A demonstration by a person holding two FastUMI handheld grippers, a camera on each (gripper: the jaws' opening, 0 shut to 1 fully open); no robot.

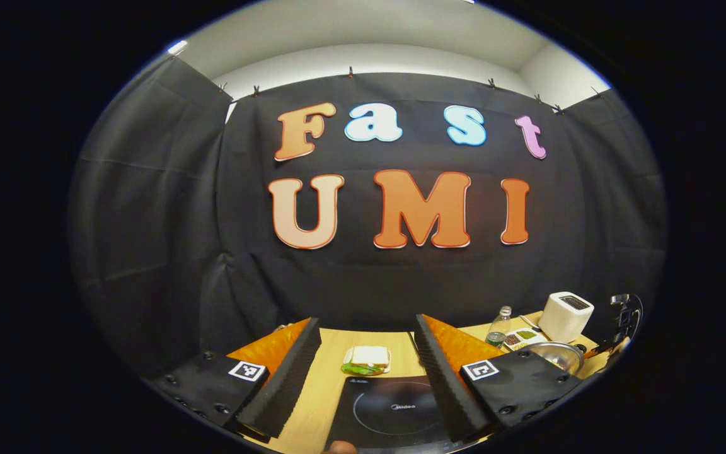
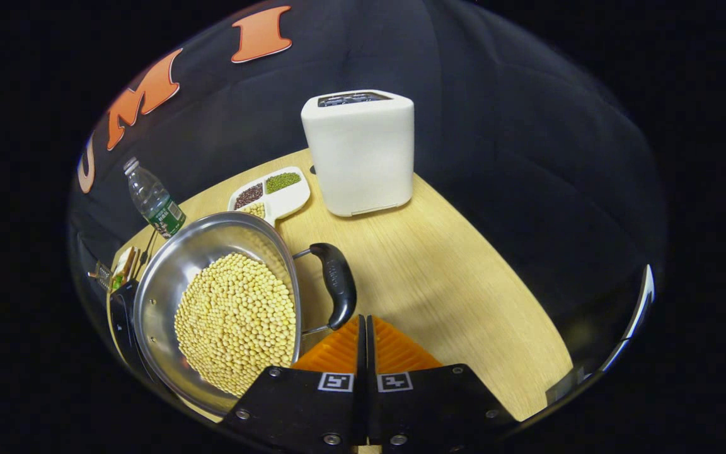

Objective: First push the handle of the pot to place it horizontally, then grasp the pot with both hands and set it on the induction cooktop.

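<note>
Right gripper view, bottom centre: right gripper (image 2: 363, 328), fingers pressed together on nothing, tips just beside the black handle (image 2: 338, 284) of the pot (image 2: 167, 277). Pot at lower left, full of soybeans (image 2: 237, 321). Beyond: divided dish (image 2: 287, 198), bottle (image 2: 155, 202), white toaster (image 2: 360, 151).

Left gripper view, bottom: left gripper (image 1: 368, 334) spread wide over the induction cooktop (image 1: 394, 410); sandwich (image 1: 366, 359) behind; pot at lower right.

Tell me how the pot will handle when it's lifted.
The pot is probably heavy for its size: beans cover its bottom in a thick layer. Tilting it would likely send them sliding or spilling, since it is open and shallow. The steel wall looks smooth, so probably slippery; the black handle should give the shut right gripper a surer hold.
</note>
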